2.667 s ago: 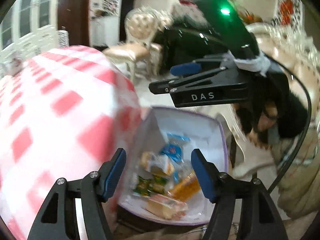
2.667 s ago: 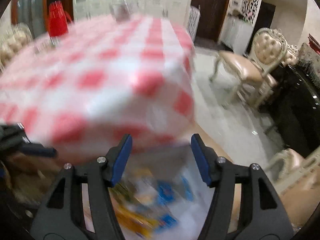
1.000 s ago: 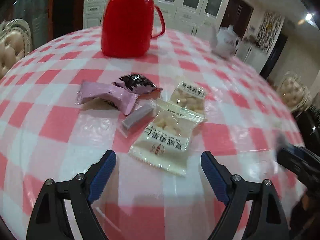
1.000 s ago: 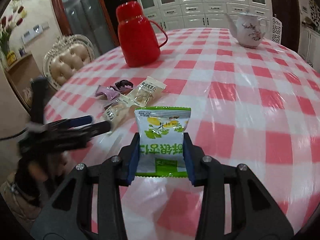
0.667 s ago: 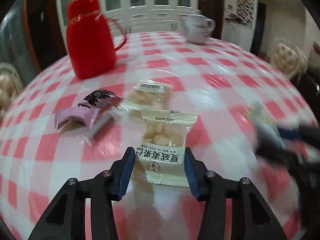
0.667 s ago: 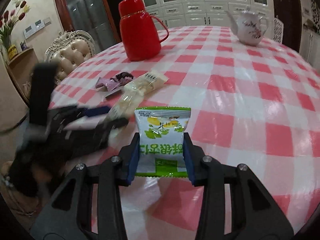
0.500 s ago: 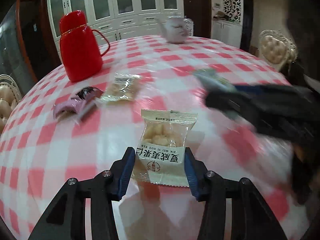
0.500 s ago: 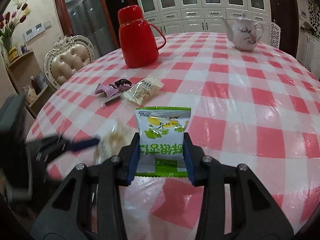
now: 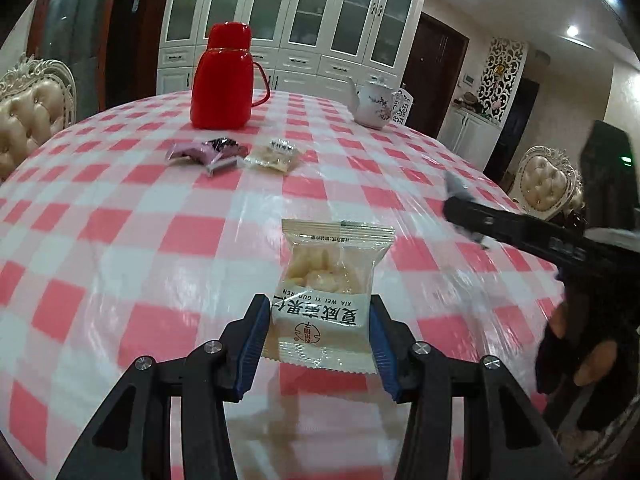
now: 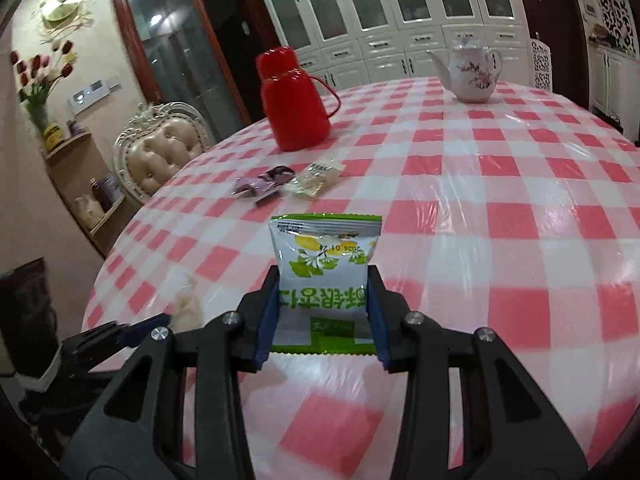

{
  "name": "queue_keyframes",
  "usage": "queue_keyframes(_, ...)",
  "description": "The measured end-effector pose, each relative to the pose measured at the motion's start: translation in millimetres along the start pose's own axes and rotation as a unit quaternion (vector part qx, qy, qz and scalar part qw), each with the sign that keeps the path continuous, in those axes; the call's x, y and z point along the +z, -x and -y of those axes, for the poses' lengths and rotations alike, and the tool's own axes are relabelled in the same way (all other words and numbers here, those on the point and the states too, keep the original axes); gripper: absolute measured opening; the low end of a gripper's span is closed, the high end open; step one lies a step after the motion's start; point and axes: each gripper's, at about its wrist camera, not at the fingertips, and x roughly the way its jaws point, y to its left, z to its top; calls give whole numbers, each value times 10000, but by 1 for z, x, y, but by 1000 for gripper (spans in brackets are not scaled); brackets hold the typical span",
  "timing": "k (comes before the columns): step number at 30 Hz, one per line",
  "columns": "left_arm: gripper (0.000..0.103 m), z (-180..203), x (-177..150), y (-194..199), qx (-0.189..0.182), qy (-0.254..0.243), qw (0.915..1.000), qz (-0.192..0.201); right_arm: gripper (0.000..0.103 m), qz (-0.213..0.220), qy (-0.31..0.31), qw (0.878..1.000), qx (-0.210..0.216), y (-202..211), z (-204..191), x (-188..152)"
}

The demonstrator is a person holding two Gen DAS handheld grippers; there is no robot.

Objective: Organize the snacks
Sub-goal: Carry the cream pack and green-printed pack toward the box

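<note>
My left gripper (image 9: 318, 344) is shut on a cream nut packet (image 9: 326, 292) and holds it above the checked table (image 9: 120, 240). My right gripper (image 10: 322, 320) is shut on a green and white snack packet (image 10: 324, 268), also above the table. A pink wrapper (image 9: 192, 152), a dark wrapper (image 9: 224, 145) and a clear nut packet (image 9: 274, 156) lie together near the far side; they also show in the right wrist view (image 10: 264, 182). The right gripper appears blurred at the right of the left wrist view (image 9: 520, 232).
A red thermos jug (image 9: 222, 78) and a white teapot (image 9: 372, 102) stand at the back of the table. Padded chairs (image 10: 160, 152) stand around it. The table's front edge is close below both grippers.
The left gripper has closed on the cream nut packet and lifted it back from the pile. The right gripper keeps its green packet and has drawn back.
</note>
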Motion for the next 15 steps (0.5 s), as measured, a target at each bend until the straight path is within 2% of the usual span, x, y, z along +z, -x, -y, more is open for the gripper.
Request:
queue_keyframes(6,50,16,-17,21,-174,-97,9998,64,44,-77,249,9995,-196,40,-12,-29)
queue_keyframes(15,50,57,-43,38,-466,-510,9976,-87,44,-59,308,9980,-547,97,2,-66)
